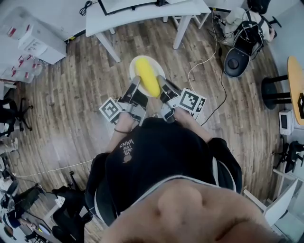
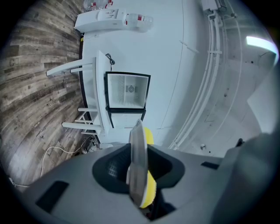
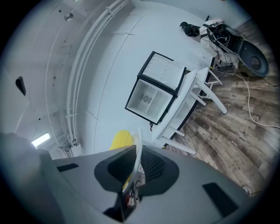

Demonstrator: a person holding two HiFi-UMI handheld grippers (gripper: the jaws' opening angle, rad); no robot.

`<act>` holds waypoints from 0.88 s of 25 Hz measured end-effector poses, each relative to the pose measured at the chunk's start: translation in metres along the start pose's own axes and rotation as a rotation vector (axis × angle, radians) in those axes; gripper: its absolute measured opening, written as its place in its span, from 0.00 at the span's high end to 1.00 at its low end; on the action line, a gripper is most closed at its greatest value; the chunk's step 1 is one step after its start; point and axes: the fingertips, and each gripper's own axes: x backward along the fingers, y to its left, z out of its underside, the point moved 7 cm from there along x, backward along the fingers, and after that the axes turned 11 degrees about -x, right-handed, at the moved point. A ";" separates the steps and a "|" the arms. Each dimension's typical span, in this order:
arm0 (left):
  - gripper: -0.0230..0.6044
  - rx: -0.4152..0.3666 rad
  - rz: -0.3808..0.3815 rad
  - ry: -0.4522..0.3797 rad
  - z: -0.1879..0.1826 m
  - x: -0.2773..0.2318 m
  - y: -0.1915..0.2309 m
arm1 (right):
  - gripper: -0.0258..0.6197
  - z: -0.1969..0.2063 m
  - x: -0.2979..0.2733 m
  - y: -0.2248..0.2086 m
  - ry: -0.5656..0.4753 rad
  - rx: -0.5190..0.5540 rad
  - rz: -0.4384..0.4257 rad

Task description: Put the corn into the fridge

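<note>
- The corn (image 1: 147, 76), a bright yellow cob, lies lengthwise across the middle of a round white plate (image 1: 133, 73). One end is at the plate's far rim and the other reaches its near rim.
- The plate is held up in the air over a wooden floor (image 1: 71, 118), in front of the person's chest. It rests on no furniture.
- The left hand-held gripper (image 1: 135, 90) pinches the plate's near-left rim. In its own view we see the plate edge-on between the jaws, with the yellow cob showing behind it.
- The right hand-held gripper (image 1: 164, 88) pinches the near-right rim, its jaws pressed almost together on the thin edge. The cob shows just beside the plate in that view too.
- Each hand-held gripper carries a cube with square black-and-white markers, the left cube (image 1: 111, 110) and the right cube (image 1: 192, 100), both close to the person's wrists.
- Ahead of the plate, well apart from it, stands a white table (image 1: 142, 14) with slanted legs.
- The fridge (image 2: 127, 89), a small box with a black frame and a pale front, sits on that table against a white wall. We cannot tell whether its door is open.
- A white cable (image 1: 204, 66) trails over the floor to the right of the plate.
</note>
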 end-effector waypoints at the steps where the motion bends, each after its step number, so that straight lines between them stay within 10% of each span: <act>1: 0.83 -0.001 0.002 -0.005 0.000 -0.004 0.001 | 0.92 -0.005 -0.002 -0.001 0.005 0.003 -0.001; 22: 0.83 0.027 -0.025 -0.041 -0.028 -0.050 0.025 | 0.92 -0.047 -0.049 -0.015 0.056 -0.007 0.013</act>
